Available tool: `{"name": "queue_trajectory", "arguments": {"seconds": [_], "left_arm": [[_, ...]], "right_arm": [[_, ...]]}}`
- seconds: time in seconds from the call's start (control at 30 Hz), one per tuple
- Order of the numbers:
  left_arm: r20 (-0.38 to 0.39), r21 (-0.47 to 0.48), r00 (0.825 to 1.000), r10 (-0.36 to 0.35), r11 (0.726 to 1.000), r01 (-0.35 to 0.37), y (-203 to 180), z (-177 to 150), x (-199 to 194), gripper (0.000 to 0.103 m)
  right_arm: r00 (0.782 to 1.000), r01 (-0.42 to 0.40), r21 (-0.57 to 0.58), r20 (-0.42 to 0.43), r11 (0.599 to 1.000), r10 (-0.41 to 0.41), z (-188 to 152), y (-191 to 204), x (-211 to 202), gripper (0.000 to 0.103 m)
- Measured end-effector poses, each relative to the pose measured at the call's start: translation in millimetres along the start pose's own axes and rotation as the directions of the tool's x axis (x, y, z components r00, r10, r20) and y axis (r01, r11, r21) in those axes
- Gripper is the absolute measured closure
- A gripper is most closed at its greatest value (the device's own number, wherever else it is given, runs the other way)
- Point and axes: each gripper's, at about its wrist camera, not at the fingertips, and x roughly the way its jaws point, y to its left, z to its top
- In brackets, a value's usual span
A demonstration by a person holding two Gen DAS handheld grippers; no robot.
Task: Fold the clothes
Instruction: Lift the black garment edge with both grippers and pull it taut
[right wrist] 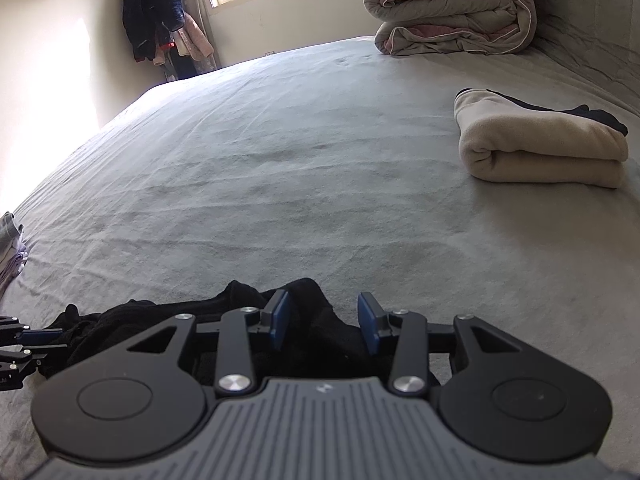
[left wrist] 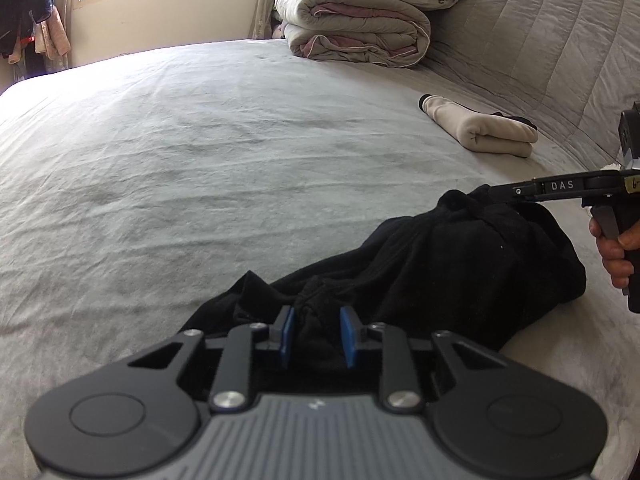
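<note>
A crumpled black garment (left wrist: 460,256) lies on the grey bed (left wrist: 200,160) near its front edge. In the left wrist view my left gripper (left wrist: 317,334) is shut on a bunch of this cloth, which fills the gap between the blue pads (left wrist: 289,336). My right gripper (left wrist: 508,194) reaches the garment's far end from the right, held by a hand (left wrist: 612,256). In the right wrist view the right gripper (right wrist: 324,320) stands open, with the black garment (right wrist: 312,312) between its pads and touching only the left one. The left gripper (right wrist: 44,338) shows at the left edge.
A folded cream garment (left wrist: 492,132) (right wrist: 540,148) lies at the right, near the padded headboard (left wrist: 540,40). A rolled quilt (left wrist: 352,28) (right wrist: 452,16) sits at the back. Clothes (right wrist: 152,16) hang in the corner by the window. Some pale fabric (right wrist: 10,248) lies at the bed's left edge.
</note>
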Motion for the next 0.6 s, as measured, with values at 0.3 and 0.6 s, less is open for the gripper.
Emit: {"name": "queue_trajectory", "arguments": {"seconds": [0.3,0.6], "left_arm": [[0.057,-0.083,0.998,0.025,0.996,-0.021,3.0,5.9,-7.0,0.095],[0.115,-0.165,0.991,0.064,0.985,-0.044,7.7,9.8,-17.2,0.095]], "right_arm": [[1.0,-0.021,-0.015,-0.005,1.0,0.021,-2.7,7.0,4.9,0.061],[1.0,-0.008,-0.054,0.012,0.999,0.009,-3.2,22.7,10.1,0.087]]}}
